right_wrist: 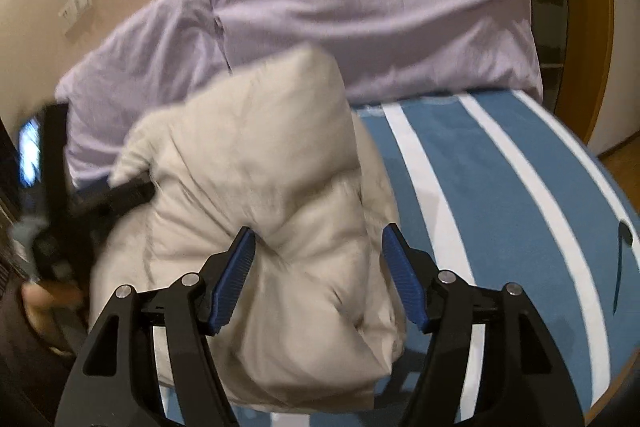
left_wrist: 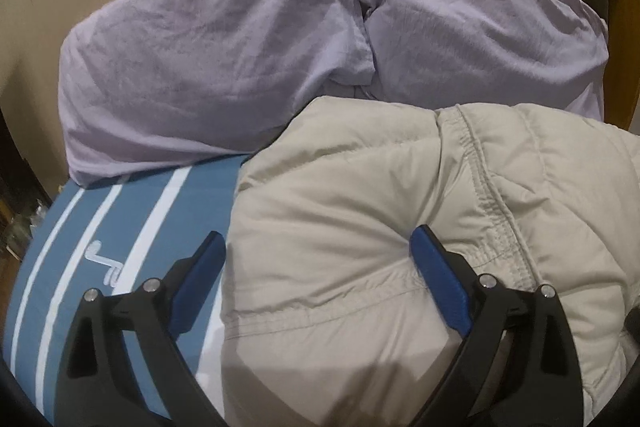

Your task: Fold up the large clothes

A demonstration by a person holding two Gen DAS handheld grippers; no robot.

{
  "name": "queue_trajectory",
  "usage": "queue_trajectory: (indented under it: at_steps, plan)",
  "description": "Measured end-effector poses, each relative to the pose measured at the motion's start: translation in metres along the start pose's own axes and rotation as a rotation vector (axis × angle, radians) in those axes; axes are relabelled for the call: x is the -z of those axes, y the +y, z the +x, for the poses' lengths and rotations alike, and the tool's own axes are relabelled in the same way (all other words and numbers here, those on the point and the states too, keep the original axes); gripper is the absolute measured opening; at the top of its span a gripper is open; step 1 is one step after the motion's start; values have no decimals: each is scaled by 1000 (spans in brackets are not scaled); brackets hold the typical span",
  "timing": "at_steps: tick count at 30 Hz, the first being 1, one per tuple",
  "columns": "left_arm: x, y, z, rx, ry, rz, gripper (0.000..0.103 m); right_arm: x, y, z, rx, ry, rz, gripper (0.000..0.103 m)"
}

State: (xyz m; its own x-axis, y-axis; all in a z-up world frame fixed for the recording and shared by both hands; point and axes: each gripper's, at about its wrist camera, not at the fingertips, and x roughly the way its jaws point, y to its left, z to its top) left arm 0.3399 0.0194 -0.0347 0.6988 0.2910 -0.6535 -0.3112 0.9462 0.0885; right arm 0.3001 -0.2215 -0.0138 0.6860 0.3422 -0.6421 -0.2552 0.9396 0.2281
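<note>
Beige padded jacket (left_wrist: 380, 227) bunched in a thick, partly folded bundle on the blue-and-white striped bed (left_wrist: 132, 227), its far end against the lilac pillows (left_wrist: 208, 59).

Left gripper (left_wrist: 318, 259) set over the near-left edge of the jacket, fingers (left_wrist: 434, 267) spread wide, one over the bedsheet and one over the padding, nothing pinched between them. Right gripper (right_wrist: 318, 267) poised above the bundle's near-right end, fingers (right_wrist: 236, 275) parted about halfway, cloth lying between them but not pressed (the right wrist view is blurred, so contact at the tips cannot be ruled out entirely).

Step in hand, by judgement: taking a fresh hold on both sides to make or tidy the next fold.

To do it well:
- Pinch at a seam or hem rather than the puffy middle; slippery padding likely to slide out of a shallow grip.
- Take both layers at the edge, not just the top one.
- Lift both sides together and level, so the bundle does not unroll.
- Lay the fold clear of the pillows, then press down to push the air out.
</note>
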Motion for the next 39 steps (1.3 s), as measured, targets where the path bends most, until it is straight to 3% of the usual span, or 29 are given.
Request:
queue_trajectory:
  at_steps: [7, 15, 18, 24, 30, 39]
  plan:
    - [1, -1, 1, 5, -10, 1, 95, -45, 26, 7, -22, -54, -49, 67]
    - [2, 0, 0, 12, -22, -9, 94, -85, 48, 49, 74, -82, -116, 68]
    - [2, 0, -1, 13, -29, -11, 94, -82, 40, 73, 125, -36, -119, 68]
    - [2, 2, -4, 46, -50, -34, 95, -65, 13, 107, 94, 23, -14, 69]
    - [3, -2, -4, 39, -59, -31, 95, -56, 19, 119, 157, 22, -40, 69]
    - [3, -4, -1, 45, -52, -30, 95, -54, 16, 129, 169, 43, -38, 70]
